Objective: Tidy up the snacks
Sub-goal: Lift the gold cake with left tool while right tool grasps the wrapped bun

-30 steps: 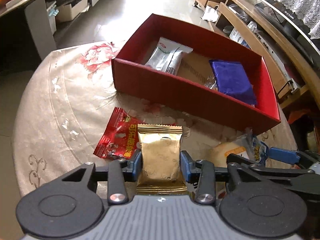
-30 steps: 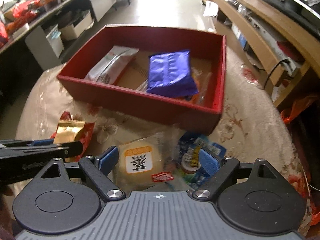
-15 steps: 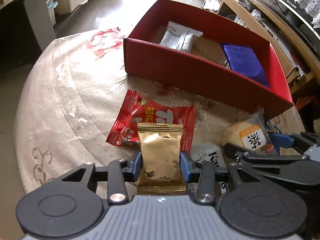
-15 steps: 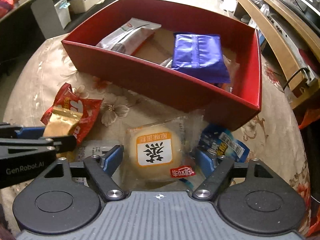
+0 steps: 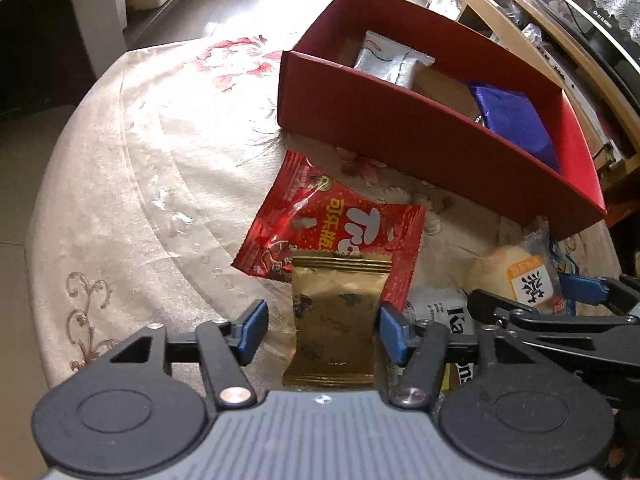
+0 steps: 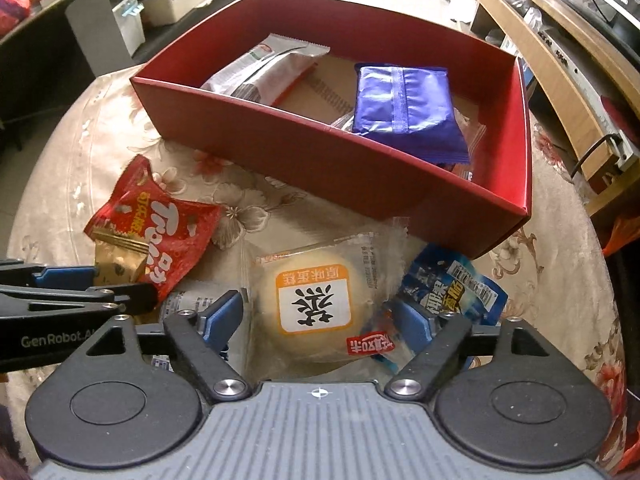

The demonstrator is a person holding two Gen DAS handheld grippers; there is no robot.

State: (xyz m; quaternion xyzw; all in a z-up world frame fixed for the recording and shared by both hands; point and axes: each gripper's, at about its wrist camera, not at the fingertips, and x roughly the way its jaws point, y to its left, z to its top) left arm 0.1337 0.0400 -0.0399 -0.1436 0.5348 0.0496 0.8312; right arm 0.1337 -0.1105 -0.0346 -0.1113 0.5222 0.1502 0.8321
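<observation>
We are partway through the job. The red box (image 6: 400,176) sits on the far side of the table (image 5: 132,184) and already holds a silver packet (image 6: 266,70) at its far left and a blue packet (image 6: 406,106) to the right of it. Still lying out on the cloth, near us, are a gold packet (image 5: 336,320), a red packet (image 5: 332,232) partly beneath it, a round cake in clear wrap (image 6: 316,300), a blue-and-white packet (image 6: 460,284) just right of the cake, and a white packet (image 5: 448,316) of which we see little. So two are in, as far as we can make out, and about five are left.

Our left gripper (image 5: 322,330) stands wide, its blue pads either side of the gold packet with a clear gap on the left, gripping nothing. Our right gripper (image 6: 318,318) is also spread wide, straddling the cake; whether its pads touch the wrap we cannot tell.

Compared with half a second ago, the left jaws have parted: then they were pinched on the gold packet, now it lies free. The right gripper has edged nearer the cake, and the box looks a little farther off in the left view.
</observation>
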